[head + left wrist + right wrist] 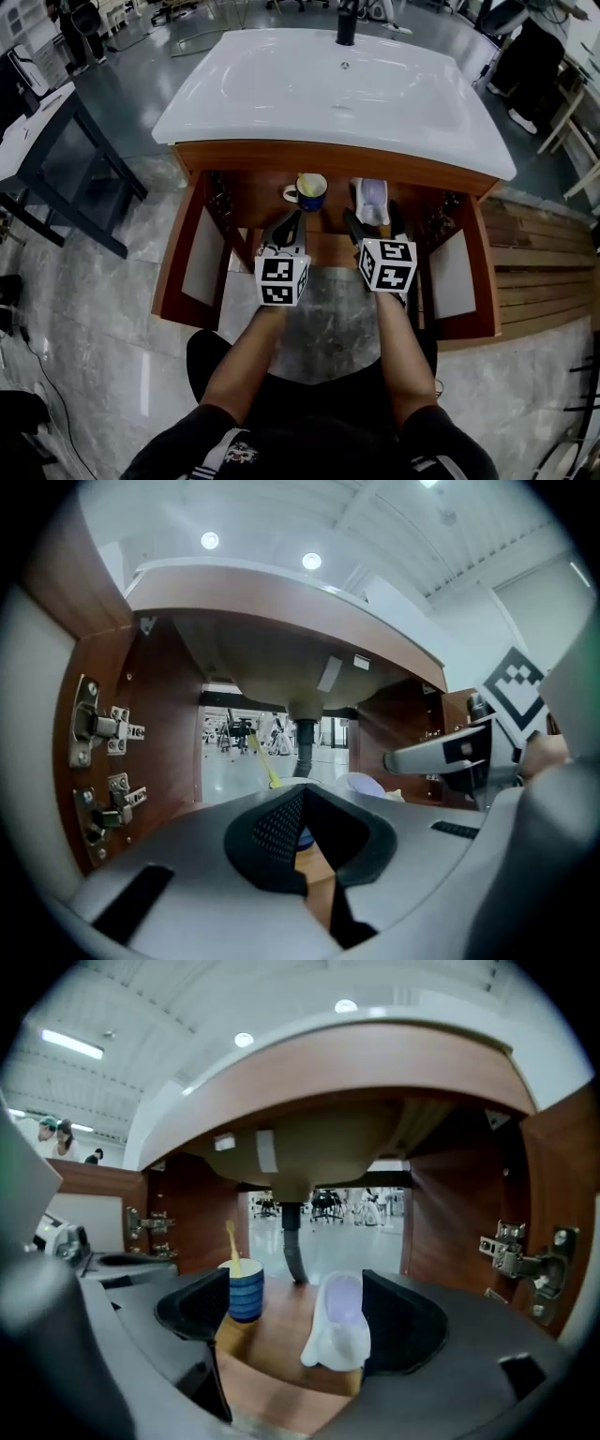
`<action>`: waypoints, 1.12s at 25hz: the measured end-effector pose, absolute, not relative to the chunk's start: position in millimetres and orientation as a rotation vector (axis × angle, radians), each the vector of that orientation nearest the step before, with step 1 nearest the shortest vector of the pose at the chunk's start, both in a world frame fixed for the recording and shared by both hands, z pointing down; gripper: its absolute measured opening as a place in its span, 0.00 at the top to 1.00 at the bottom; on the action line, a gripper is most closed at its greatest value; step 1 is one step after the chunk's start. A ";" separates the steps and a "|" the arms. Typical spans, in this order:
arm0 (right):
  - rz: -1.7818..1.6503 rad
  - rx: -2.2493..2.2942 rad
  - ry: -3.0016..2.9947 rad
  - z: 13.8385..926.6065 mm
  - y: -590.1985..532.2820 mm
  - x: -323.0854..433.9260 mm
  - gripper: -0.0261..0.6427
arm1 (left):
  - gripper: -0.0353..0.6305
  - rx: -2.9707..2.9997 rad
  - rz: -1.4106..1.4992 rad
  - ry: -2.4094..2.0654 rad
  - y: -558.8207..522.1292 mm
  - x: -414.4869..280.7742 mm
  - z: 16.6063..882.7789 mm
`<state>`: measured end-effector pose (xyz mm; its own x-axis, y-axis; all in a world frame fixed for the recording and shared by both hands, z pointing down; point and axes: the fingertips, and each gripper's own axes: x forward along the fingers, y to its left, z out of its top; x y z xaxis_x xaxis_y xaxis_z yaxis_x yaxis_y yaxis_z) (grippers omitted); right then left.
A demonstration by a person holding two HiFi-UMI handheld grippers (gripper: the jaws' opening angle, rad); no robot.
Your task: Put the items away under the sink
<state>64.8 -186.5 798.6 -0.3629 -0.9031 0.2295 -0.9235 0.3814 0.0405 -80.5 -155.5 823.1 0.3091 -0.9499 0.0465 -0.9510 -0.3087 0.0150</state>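
Inside the open cabinet under the white sink (281, 94) stands a blue striped mug (311, 191) with a yellow toothbrush (232, 1241) in it. To its right lies a white and lavender pouch (372, 200). My right gripper (373, 227) is open, and the pouch (339, 1326) lies on the wooden floor between its jaws, close against the right pad. The mug (246, 1290) is just beyond its left pad. My left gripper (289, 227) hovers in front of the mug with its jaws (305, 846) shut and nothing in them.
Both cabinet doors (187, 253) (464, 272) stand open to either side of my arms. A grey drain pipe (292, 1241) drops from the basin at the back centre. Metal hinges (103, 728) (516, 1251) stick out from the side walls. A dark table (47, 141) stands at the left.
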 end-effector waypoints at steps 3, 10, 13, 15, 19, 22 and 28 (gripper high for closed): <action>0.066 1.635 -2.436 795.7 -159.5 56.9 0.36 | 0.95 2.512 0.047 -1.848 -147.6 -84.6 812.6; -0.007 1.765 -2.421 794.5 -125.5 55.9 0.88 | 0.95 2.604 -0.011 -1.821 -125.1 -78.6 788.6; -0.026 1.748 -2.431 794.9 -120.0 52.0 0.92 | 0.95 2.625 0.000 -1.826 -117.2 -74.8 787.2; -0.045 1.744 -2.440 793.0 -115.7 51.4 0.92 | 0.95 2.629 -0.012 -1.821 -111.3 -72.1 786.9; -0.094 1.750 -2.483 784.2 -105.6 49.7 0.93 | 0.95 2.620 -0.020 -1.811 -103.5 -69.8 791.1; -0.151 1.750 -2.502 778.4 -102.5 46.5 0.93 | 0.95 2.625 -0.018 -1.816 -101.4 -69.7 794.3; -0.167 1.745 -2.510 781.6 -102.7 45.7 0.93 | 0.95 2.625 -0.019 -1.834 -98.0 -72.7 794.7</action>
